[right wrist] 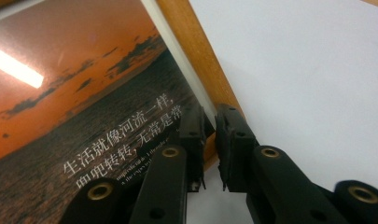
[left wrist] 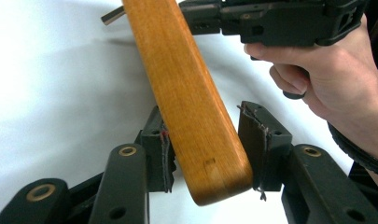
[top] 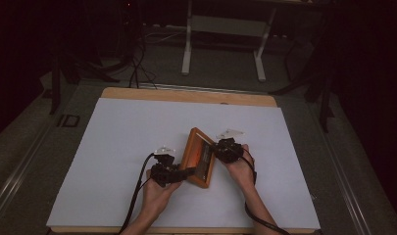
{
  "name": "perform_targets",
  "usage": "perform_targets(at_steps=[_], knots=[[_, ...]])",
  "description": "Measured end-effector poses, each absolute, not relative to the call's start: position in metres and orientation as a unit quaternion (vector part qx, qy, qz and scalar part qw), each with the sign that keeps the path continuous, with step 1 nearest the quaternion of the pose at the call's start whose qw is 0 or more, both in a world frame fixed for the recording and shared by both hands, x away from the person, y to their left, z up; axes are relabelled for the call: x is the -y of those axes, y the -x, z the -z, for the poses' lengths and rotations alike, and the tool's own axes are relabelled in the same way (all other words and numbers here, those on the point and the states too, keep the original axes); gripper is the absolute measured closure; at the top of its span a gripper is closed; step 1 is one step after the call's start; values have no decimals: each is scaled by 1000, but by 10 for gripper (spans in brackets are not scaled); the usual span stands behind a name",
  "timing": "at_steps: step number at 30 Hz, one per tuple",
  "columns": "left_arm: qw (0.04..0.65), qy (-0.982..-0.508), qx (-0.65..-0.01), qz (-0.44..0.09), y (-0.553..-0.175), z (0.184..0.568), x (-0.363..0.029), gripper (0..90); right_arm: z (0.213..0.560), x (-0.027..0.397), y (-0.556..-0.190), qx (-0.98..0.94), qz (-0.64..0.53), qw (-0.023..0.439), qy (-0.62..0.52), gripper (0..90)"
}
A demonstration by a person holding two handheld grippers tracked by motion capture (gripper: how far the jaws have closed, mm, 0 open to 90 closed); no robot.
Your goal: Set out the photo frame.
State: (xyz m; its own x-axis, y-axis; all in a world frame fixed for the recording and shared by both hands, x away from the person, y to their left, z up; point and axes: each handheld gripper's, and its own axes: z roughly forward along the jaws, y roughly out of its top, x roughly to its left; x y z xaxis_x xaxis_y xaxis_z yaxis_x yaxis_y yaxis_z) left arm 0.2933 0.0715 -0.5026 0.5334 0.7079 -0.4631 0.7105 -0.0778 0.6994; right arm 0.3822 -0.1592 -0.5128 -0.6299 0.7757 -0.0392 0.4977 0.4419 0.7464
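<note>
The work in hand is the handling of a wooden picture frame (top: 199, 157), which stands tilted on the white table cover (top: 117, 147), between the two grippers and a little toward the person's side of the table. The left gripper (left wrist: 210, 154) has its jaws around the near lower corner of the frame: the wooden bar passes between the two pads, the pad at the left of the left gripper view touches the wood, and at the other pad a thin gap seems to remain, so I judge this grip as half closed and not yet firm. The right gripper (right wrist: 211, 140) is at the opposite long side, with its jaws narrow around the wooden edge and the white mat (right wrist: 177, 46) of the sunset print (right wrist: 74, 107); they stand very close to the edge, but I cannot tell if they really press on it. So the frame is already lifted on one side and supported from both sides, while the final placing, standing up or laying flat, is in my judgement not finished. From the left gripper, a small metal piece (left wrist: 112, 16) projects at the far top end of the frame, and the person's right hand (left wrist: 326, 84) is just beyond the frame. Around both tools there is much free cover: to the left of the left gripper, to the right of the right gripper and ahead of them. The edge of the table nearest to the person lies close behind the hands, so room for pulling back is smaller.
</note>
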Motion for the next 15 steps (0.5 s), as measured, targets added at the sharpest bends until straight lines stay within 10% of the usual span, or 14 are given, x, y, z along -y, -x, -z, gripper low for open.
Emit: perform_targets(at_steps=[15], knots=[[474,-762,-439,-44,-289,489,-47,650,494,194,-367,-809,-389,204,-390,755]])
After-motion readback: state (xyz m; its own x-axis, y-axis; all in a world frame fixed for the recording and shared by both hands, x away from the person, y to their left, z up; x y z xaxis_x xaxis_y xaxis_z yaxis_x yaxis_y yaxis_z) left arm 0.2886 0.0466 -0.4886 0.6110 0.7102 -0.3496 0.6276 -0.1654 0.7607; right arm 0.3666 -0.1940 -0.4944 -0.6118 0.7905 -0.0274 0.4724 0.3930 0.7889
